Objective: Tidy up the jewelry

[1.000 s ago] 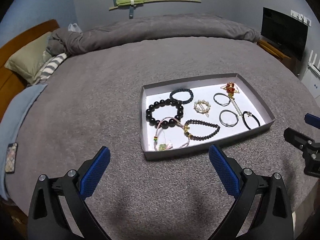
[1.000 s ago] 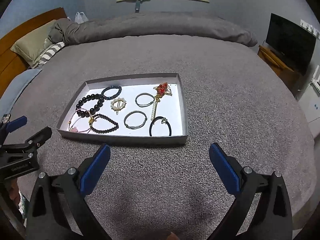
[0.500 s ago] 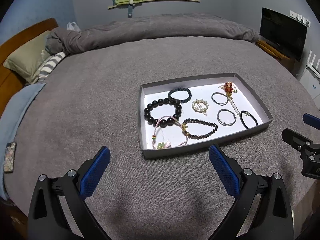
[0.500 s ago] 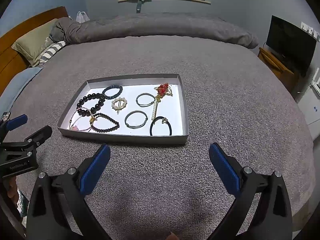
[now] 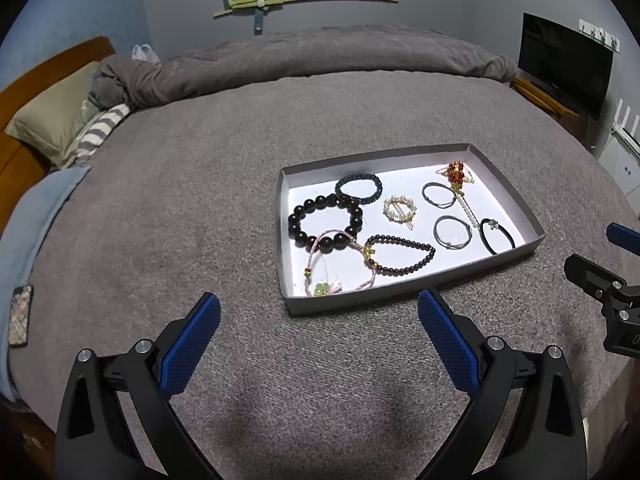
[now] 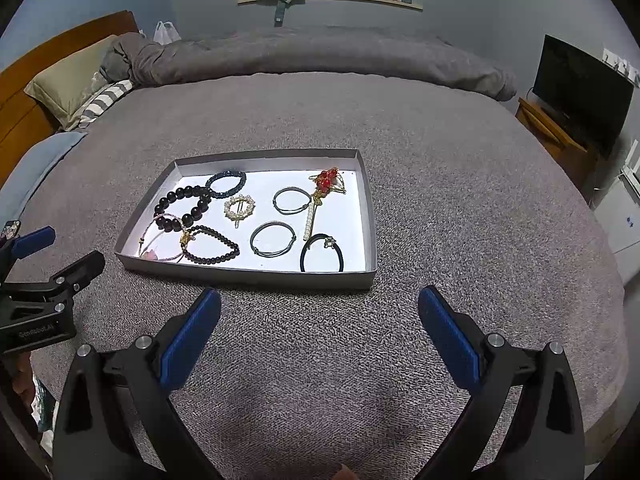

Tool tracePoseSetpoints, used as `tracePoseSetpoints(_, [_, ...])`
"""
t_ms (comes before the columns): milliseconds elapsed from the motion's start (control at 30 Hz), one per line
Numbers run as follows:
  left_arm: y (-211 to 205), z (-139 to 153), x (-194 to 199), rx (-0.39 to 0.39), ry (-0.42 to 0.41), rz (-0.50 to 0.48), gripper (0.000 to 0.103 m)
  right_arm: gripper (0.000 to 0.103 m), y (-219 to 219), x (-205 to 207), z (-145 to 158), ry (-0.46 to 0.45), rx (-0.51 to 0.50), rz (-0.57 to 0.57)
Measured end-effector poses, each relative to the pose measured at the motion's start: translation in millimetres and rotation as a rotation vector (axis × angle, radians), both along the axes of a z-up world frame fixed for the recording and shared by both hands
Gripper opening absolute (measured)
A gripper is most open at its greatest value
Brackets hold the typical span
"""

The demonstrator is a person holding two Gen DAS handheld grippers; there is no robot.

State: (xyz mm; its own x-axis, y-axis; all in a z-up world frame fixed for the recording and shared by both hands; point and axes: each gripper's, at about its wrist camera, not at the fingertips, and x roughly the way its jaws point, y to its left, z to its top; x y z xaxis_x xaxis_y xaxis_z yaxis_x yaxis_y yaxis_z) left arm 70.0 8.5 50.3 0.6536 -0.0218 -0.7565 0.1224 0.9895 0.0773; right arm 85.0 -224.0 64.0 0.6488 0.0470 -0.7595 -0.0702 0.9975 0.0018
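Observation:
A shallow grey tray (image 5: 508, 257) (image 6: 248, 278) with a white floor lies on the grey bed. It holds several pieces: a big black bead bracelet (image 5: 298, 224) (image 6: 172, 200), a dark braided bracelet (image 5: 376, 190), a pearl hair clip (image 5: 400, 210) (image 6: 239, 207), two thin grey rings (image 5: 452, 232) (image 6: 273, 239), a black hair tie (image 5: 498, 236) (image 6: 322, 253), a red ornament hairpin (image 5: 456, 172) (image 6: 325, 180). My left gripper (image 5: 318, 334) is open and empty, just short of the tray's near edge. My right gripper (image 6: 319, 328) is open and empty, near the tray's front right corner.
The grey bedspread (image 5: 200, 184) surrounds the tray. Pillows (image 5: 52, 120) and a rolled duvet (image 5: 320, 56) lie at the back. A phone (image 5: 20, 316) rests at the left bed edge. A television (image 5: 564, 64) stands to the right.
Both grippers have drawn back slightly and risen, so the tray sits a little farther off. Both stay open and nothing in the tray has moved.

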Motion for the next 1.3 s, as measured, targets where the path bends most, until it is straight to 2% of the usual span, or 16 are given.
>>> tracePoseSetpoints(1300, [-3.9,6.3,-9.9,0.008,-0.005,-0.016,0.100,0.098,1.2,-9.6,8.8,-0.019,-0.008,0.002])
